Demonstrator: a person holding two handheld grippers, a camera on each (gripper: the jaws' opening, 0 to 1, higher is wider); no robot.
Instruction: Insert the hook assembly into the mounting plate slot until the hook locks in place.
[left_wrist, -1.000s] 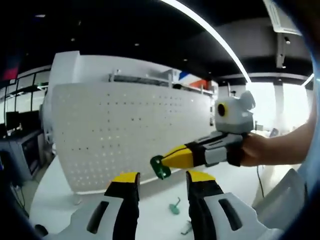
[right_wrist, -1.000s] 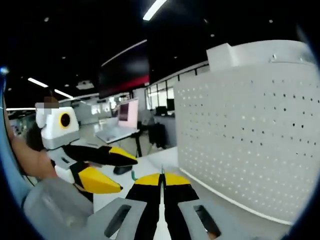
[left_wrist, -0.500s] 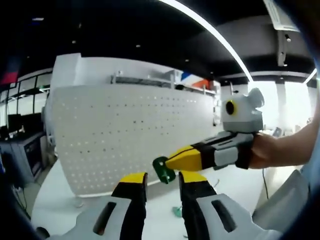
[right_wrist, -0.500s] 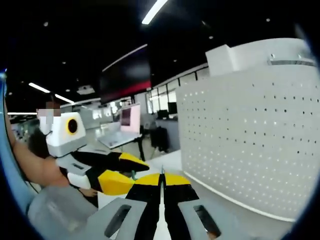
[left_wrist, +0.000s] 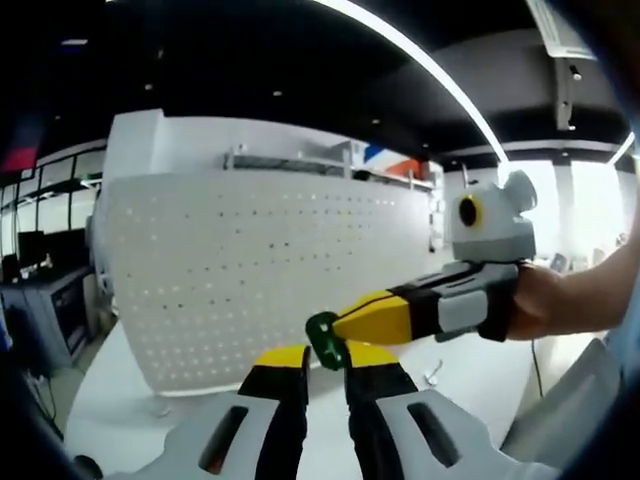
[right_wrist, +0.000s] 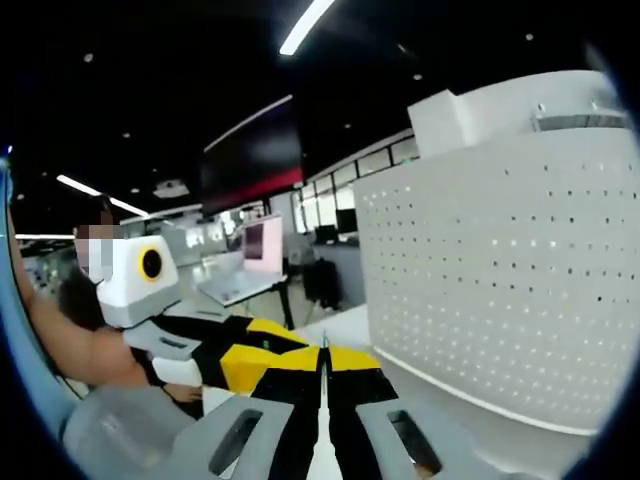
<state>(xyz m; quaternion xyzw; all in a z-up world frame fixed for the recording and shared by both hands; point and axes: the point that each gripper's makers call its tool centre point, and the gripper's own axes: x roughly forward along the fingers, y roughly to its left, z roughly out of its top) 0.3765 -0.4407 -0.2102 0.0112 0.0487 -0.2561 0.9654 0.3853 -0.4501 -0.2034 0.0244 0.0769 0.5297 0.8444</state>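
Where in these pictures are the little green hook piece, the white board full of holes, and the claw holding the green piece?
green hook piece (left_wrist: 324, 340), left gripper view, its rounded end.
white pegboard (right_wrist: 500, 290), right gripper view, its perforated face.
right claw (left_wrist: 345, 325), left gripper view, yellow tips.

One green hook, one pegboard

No text, label, number or sign can be read in either view.
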